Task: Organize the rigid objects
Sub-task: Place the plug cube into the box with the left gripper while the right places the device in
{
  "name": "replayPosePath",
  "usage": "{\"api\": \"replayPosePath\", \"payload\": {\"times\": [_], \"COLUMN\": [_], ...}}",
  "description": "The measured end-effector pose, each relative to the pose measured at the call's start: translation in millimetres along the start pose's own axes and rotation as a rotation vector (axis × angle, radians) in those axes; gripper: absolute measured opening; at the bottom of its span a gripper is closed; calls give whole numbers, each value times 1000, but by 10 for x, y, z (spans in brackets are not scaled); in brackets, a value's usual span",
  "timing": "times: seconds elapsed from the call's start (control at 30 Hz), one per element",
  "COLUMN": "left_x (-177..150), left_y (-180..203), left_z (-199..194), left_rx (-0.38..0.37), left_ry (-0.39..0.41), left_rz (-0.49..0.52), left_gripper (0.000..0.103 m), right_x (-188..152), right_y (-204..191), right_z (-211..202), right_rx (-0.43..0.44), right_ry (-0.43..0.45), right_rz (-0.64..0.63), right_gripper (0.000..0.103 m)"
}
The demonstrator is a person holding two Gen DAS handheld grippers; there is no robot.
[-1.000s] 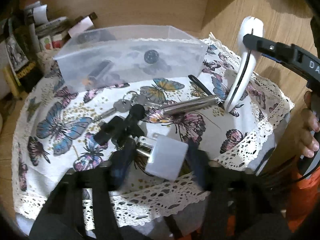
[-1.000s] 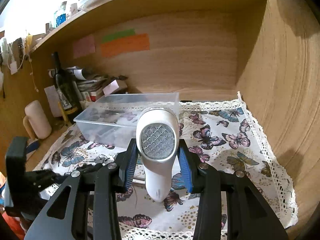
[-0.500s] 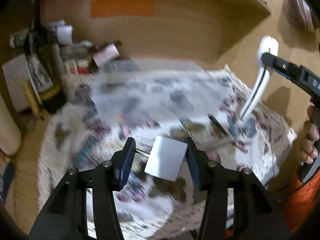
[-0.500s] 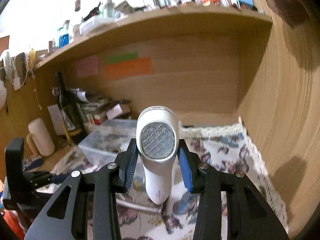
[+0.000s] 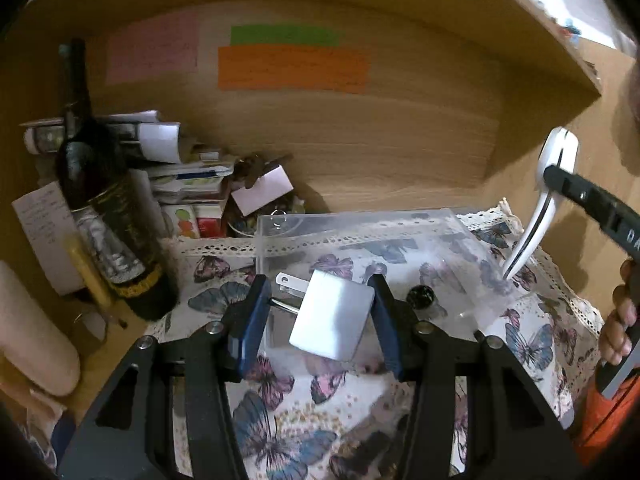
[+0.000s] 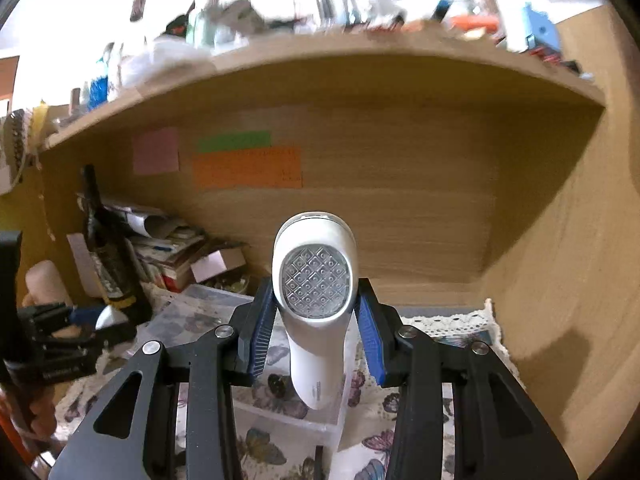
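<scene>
Left gripper [image 5: 320, 312] clamped on white plug adapter [image 5: 332, 320] above clear bin [image 5: 360, 220]'s near-left corner, right gripper [image 6: 316, 336] clamped on white shaver [image 6: 316, 304] over it: lower each inside walls before releasing.

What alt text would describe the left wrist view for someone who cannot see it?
The left gripper holds a white plug adapter above a clear plastic bin on a butterfly-print cloth. At right, the right gripper holds a white handheld device; a dark wine bottle stands at left.
</scene>
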State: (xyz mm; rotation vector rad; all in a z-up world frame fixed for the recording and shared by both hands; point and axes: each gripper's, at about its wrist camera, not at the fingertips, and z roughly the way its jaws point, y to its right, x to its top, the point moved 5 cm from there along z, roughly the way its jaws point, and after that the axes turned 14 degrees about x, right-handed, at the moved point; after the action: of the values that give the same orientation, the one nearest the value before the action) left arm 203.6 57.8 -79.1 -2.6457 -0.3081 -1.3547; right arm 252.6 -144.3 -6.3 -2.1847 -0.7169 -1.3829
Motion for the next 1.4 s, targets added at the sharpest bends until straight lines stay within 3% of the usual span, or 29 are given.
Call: {"api": "replayPosePath", "payload": {"times": [0.2, 0.43, 0.77, 1.03, 1.2, 1.4], "left_x": [34, -4, -113, -118, -41, 69], "left_y": [195, 437, 609, 585, 505, 363], "left_z": [388, 701, 952, 918, 751, 391], "left_rx": [-14, -89, -97, -76, -66, -39], "left_ry": [-58, -122, -203, -194, -160, -87], "left_rz": [57, 75, 122, 112, 95, 74], "left_gripper": [50, 50, 49, 49, 51, 74], "right_x": [-164, -349, -550, -586, -464, -283], "right_y": [122, 148, 83, 82, 43, -71], "right_z": [394, 712, 1049, 1062, 879, 434], "right_rx": [27, 18, 11, 27, 48, 73], "right_ry": [-115, -238, -342, -368, -318, -206], "right_rz": [36, 11, -44, -30, -25, -43], "right_gripper": [36, 36, 36, 36, 41, 64]}}
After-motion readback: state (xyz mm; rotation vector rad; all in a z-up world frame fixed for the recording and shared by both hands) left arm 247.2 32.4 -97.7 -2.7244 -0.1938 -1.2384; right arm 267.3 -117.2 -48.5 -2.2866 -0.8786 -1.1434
